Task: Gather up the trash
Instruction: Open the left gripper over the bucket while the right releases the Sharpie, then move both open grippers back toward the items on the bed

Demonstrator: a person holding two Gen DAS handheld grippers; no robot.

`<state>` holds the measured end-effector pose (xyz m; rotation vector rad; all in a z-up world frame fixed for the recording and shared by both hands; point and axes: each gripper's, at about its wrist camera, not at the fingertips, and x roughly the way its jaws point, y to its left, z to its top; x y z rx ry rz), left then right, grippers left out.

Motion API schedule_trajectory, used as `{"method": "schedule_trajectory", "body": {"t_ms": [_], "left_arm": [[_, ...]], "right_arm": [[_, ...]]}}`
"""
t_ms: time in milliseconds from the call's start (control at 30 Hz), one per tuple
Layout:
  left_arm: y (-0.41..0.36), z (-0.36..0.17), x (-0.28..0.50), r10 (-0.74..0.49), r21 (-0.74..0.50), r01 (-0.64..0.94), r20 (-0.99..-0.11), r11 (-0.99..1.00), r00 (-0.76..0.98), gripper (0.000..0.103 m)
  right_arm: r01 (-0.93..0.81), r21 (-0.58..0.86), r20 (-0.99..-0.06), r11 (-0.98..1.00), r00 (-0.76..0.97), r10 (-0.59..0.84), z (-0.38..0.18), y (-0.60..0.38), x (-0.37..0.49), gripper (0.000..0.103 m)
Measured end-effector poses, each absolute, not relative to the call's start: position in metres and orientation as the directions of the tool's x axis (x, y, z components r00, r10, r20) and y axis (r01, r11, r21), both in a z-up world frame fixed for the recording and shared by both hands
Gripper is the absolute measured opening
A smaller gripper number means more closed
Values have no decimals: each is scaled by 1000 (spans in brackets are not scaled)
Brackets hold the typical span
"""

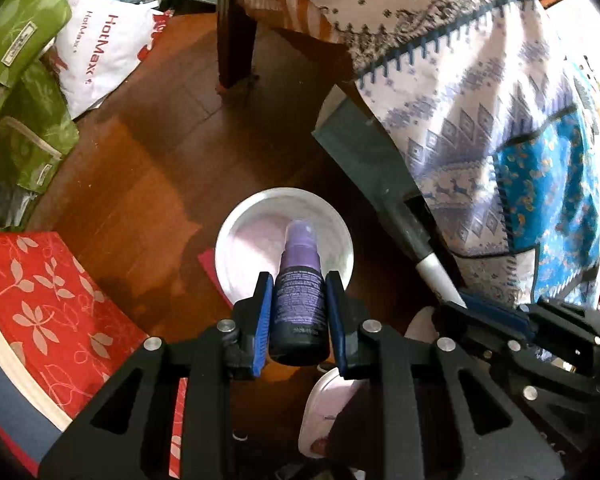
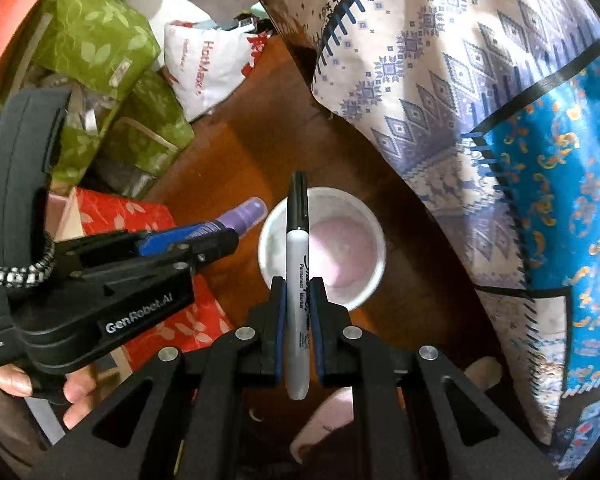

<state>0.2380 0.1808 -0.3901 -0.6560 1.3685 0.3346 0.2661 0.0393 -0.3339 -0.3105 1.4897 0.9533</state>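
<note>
My left gripper (image 1: 300, 280) is shut on a purple spray bottle (image 1: 299, 300), nozzle pointing forward over a round white bin (image 1: 236, 236) on the wooden floor. My right gripper (image 2: 299, 286) is shut on a grey permanent marker (image 2: 297, 264) with a black cap, held above the same white bin (image 2: 364, 240). The marker also shows in the left wrist view (image 1: 428, 256), at the right. In the right wrist view the left gripper (image 2: 204, 236) with the bottle (image 2: 244, 212) is at the left, beside the bin.
A patterned blanket (image 1: 480, 100) hangs at the right over furniture. A dark table leg (image 1: 236, 28) stands behind. Green storage boxes (image 1: 24, 92), a white HotMax bag (image 1: 100, 52) and a red leaf-print box (image 1: 48, 312) lie at the left on the wooden floor (image 1: 148, 184).
</note>
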Motion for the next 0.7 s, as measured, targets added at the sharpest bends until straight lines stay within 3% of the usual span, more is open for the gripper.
{"method": "schedule_trajectory", "body": {"t_ms": [233, 700], "left_arm": [[184, -374, 231, -117, -222, -587, -970, 779, 211, 33], [171, -295, 202, 7, -188, -572, -947, 798, 321, 33]], "right_arm": [[-696, 351, -924, 627, -146, 354, -320, 32, 270, 23], [-718, 321, -903, 617, -35, 429, -261, -7, 262, 24]]}}
